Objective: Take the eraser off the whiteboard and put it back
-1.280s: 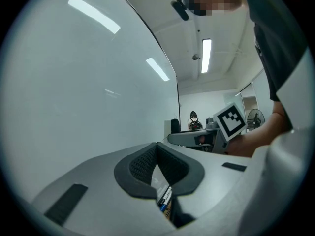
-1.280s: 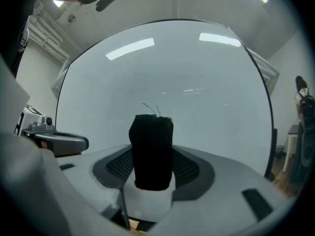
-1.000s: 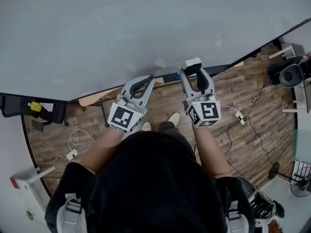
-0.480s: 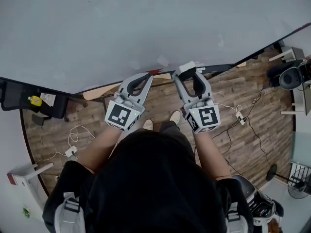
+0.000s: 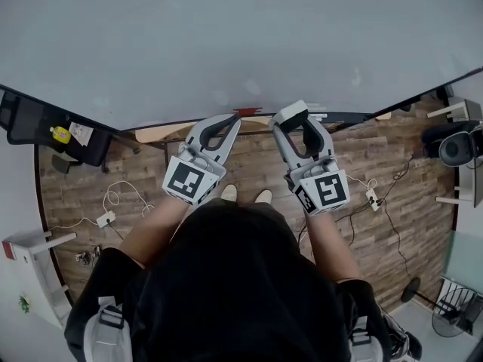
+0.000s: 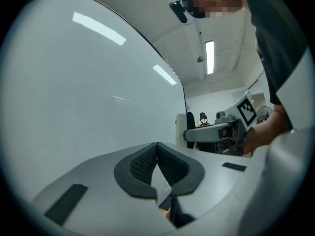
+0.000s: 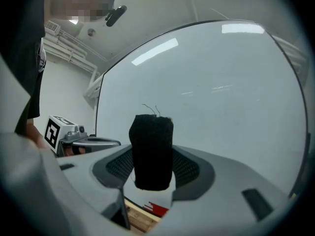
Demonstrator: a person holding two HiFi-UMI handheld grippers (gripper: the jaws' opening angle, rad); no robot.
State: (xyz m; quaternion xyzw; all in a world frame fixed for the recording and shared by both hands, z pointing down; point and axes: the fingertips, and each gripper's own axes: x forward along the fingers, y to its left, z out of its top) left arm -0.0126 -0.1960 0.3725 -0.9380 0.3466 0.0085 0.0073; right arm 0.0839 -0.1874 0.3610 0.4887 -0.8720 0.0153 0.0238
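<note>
The whiteboard (image 5: pixel 226 36) fills the top of the head view. My right gripper (image 5: pixel 290 115) is shut on the eraser (image 5: pixel 290 112), whose white back shows at the board's lower edge. In the right gripper view the eraser's (image 7: pixel 153 151) black felt stands upright between the pads of the right gripper (image 7: pixel 153 168), facing the whiteboard (image 7: pixel 221 107). Whether the felt touches the board I cannot tell. My left gripper (image 5: pixel 235 118) is beside it to the left, shut with nothing in it. Its pads (image 6: pixel 147 162) meet in front of the whiteboard (image 6: pixel 74 92). The right gripper (image 6: pixel 197 134) shows at that view's right.
A wooden ledge (image 5: pixel 162 133) runs under the board, with a red marker (image 5: pixel 247 112) on it. Below lies a wood floor with cables (image 5: pixel 121 198) and a power strip (image 5: pixel 371 196). A black chair (image 5: pixel 53 130) stands at the left, dark equipment (image 5: pixel 456 145) at the right.
The right gripper, with the eraser held throughout, has drifted left along the board's lower edge and turned a little. The left gripper has shifted slightly too. The red marker has come into view.
</note>
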